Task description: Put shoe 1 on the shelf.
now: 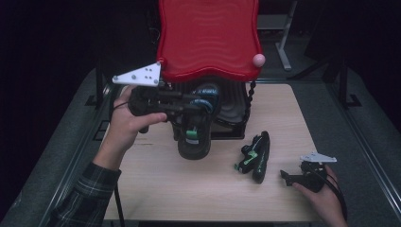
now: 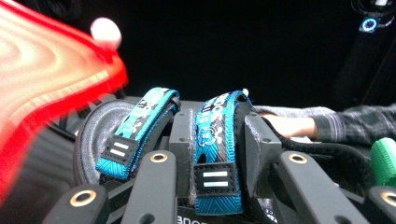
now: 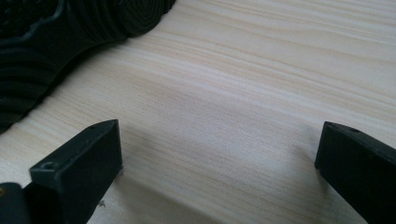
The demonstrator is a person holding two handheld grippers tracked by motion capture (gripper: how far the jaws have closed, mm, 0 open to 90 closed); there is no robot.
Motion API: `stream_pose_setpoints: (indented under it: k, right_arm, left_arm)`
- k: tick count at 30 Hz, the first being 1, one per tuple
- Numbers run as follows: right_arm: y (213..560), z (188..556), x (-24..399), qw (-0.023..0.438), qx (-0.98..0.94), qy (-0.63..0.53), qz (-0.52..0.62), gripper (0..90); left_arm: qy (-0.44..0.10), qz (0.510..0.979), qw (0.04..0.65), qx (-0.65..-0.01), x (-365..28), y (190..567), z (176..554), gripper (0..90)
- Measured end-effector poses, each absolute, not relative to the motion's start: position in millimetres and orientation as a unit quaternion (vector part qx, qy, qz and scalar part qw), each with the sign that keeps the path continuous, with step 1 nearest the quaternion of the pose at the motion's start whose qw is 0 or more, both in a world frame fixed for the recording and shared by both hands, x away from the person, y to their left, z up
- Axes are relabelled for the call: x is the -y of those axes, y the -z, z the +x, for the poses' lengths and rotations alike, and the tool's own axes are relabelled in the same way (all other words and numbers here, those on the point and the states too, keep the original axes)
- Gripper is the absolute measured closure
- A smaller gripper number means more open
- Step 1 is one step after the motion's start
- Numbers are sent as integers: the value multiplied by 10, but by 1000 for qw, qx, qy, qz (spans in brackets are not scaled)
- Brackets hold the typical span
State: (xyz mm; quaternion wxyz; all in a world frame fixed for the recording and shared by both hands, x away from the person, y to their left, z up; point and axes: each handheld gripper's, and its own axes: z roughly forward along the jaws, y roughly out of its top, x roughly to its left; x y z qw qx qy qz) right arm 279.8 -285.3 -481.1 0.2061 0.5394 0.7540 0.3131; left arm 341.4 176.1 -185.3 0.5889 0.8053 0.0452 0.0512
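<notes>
We held the left gripper (image 1: 201,106) raised above the far middle of the table (image 1: 156,189), its jaws clenched on the blue strap (image 2: 215,154) of a dark sandal (image 1: 194,137). In the left gripper view the two black fingers (image 2: 180,135) pressed that patterned strap from either side, and a second blue strap (image 2: 135,135) of the same sandal lay just beside it. In the high view the sandal hung toe-down from the jaws, its lower end close over the wood; we could not tell whether it touched.

Behind it stood a black rack (image 1: 234,109) at the far edge, with a red wavy tray (image 1: 208,38) above it and a small pink ball (image 1: 259,60) at the tray's right rim.

The other sandal (image 1: 255,158) lay on its side toward the right edge of the table, green showing on it.

Our right gripper (image 1: 288,177) rested near the near right corner, just beside that sandal. In the right gripper view its jaws stood wide apart, released, with bare wood between them and a black ribbed sole (image 3: 56,37) at the upper left.
</notes>
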Motion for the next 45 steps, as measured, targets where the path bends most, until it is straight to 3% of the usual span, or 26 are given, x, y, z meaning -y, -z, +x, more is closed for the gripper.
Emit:
stream_pose_setpoints:
  k: [17,36,45]
  right_arm:
    - [4811,2797,2855,205,-755,-313,538,0]
    - [4811,2795,2864,204,-757,-314,535,0]
    - [4810,2782,2875,203,-757,-314,536,0]
  left_arm:
    - [-111,798,589,-64,-1678,1071,3920,687]
    - [-183,791,573,-110,-1542,840,4900,687]
    - [-197,790,567,-122,-1553,979,5204,687]
